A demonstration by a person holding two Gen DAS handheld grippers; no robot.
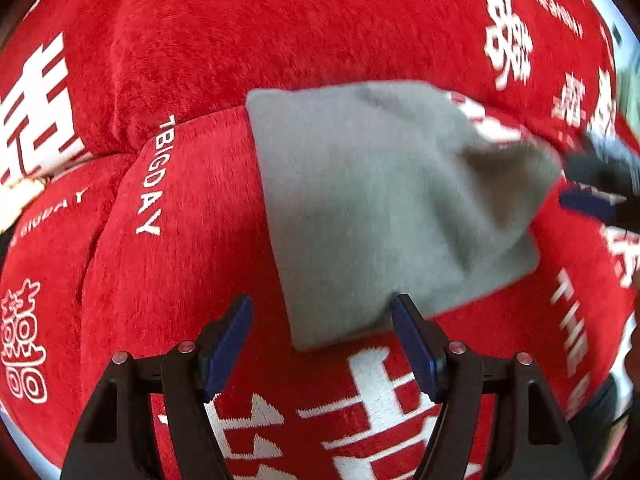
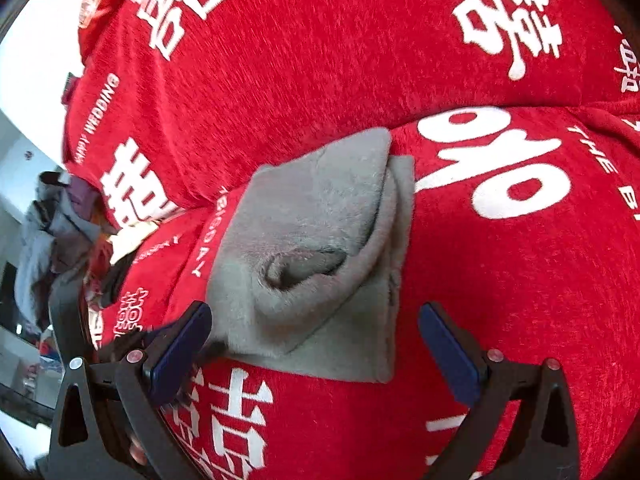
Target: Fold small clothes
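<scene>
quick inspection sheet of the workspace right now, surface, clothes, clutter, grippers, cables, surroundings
surface: red plush cover with white characters and lettering, cushion seams showing
job's things: grey cloth lying on the cover, one flap turned over onto itself, a dark hollow crease in the fold
clutter: heap of mixed clothes at the cover's far left edge
grippers: left gripper open, jaws astride the grey cloth's near corner, pads not pressing; right gripper open, jaws either side of the cloth's near edge
cables: nothing seen
surroundings: pale wall and dark furniture beyond the cover in the right wrist view, too blurred to name
</scene>
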